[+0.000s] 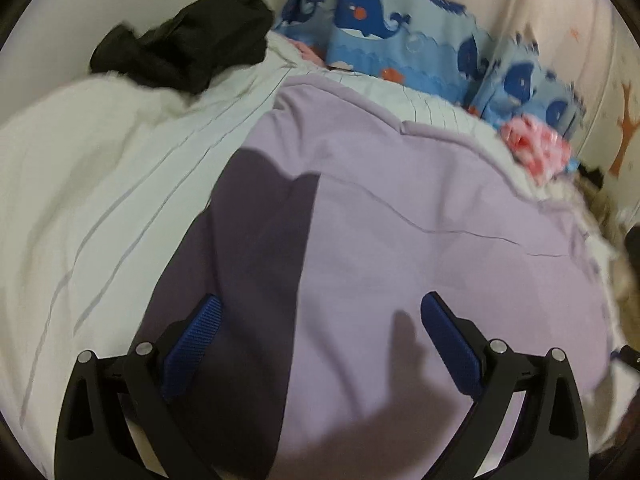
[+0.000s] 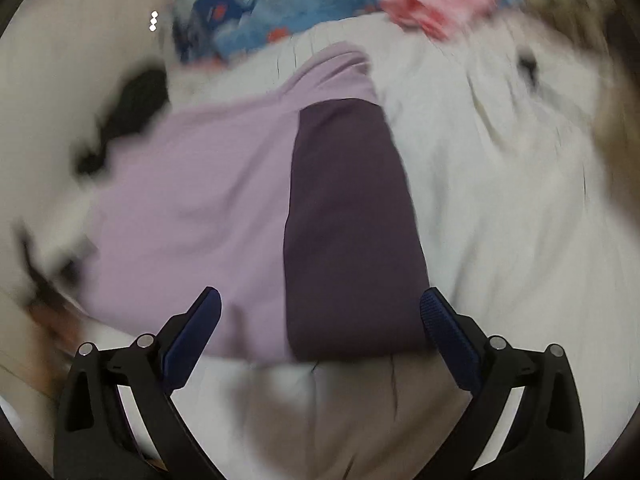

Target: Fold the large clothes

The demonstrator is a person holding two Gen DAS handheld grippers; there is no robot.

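Lilac knit garment with a dark plum panel (image 1: 400, 216) spread flat on the white striped bed sheet (image 1: 120, 184), partly folded, panel running toward 12 o'clock. Left claw (image 1: 320, 316) released, jaws wide, hovering over the lilac cloth with nothing between the pads. Right claw (image 2: 320, 312) likewise released and empty, poised above the garment's near hem at 6 o'clock of the plum panel (image 2: 348, 232).

For the next fold, probably best to:
- pinch both layers at the hem corners, not the sheet below;
- lift evenly, carry toward 12 o'clock, lay edge on edge;
- smooth the long crease (image 1: 460, 232) first.

Black crumpled cloth (image 1: 188, 52) at 10 o'clock and whale-print blue fabric (image 1: 380, 28) at 12 well apart, no obstacle. Right view blurred, so edge positions uncertain.
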